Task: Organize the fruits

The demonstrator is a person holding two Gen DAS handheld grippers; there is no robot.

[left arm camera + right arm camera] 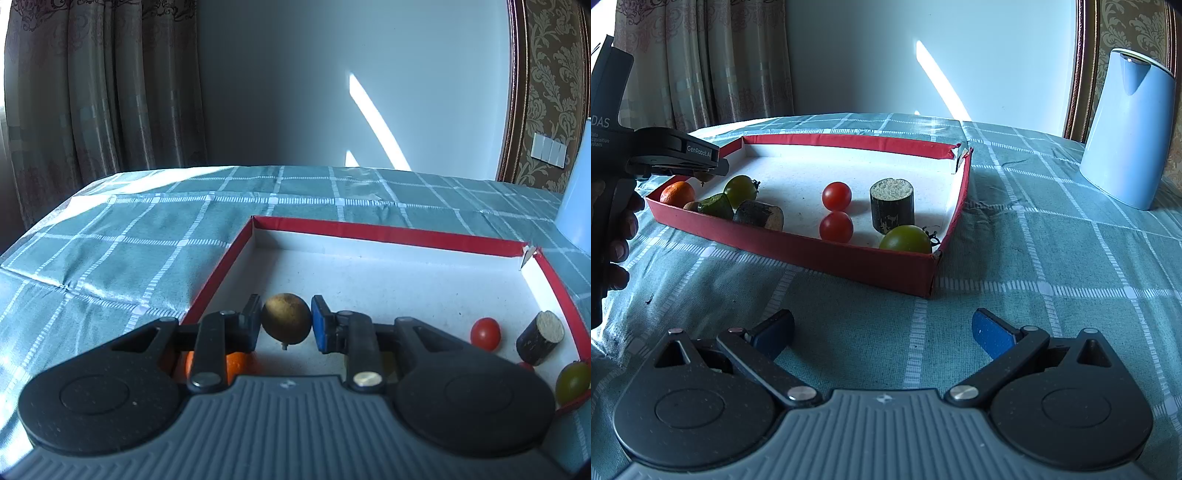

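Observation:
My left gripper [286,321] is shut on a small round brown fruit [286,318] and holds it above the left end of the red tray [388,232]. The right wrist view shows that gripper [705,173] over the tray's [798,245] left corner. In the tray lie an orange [677,194], two red cherry tomatoes [837,195] [836,227], two green tomatoes [740,190] [905,239], a green piece [716,206] and two dark cane pieces [892,205] [759,215]. My right gripper [882,332] is open and empty over the cloth, in front of the tray.
A light blue jug [1128,129] stands on the checked tablecloth [1052,258] at the back right. Curtains [701,62] and a pale wall lie behind the table. The table's left edge shows in the left wrist view [44,225].

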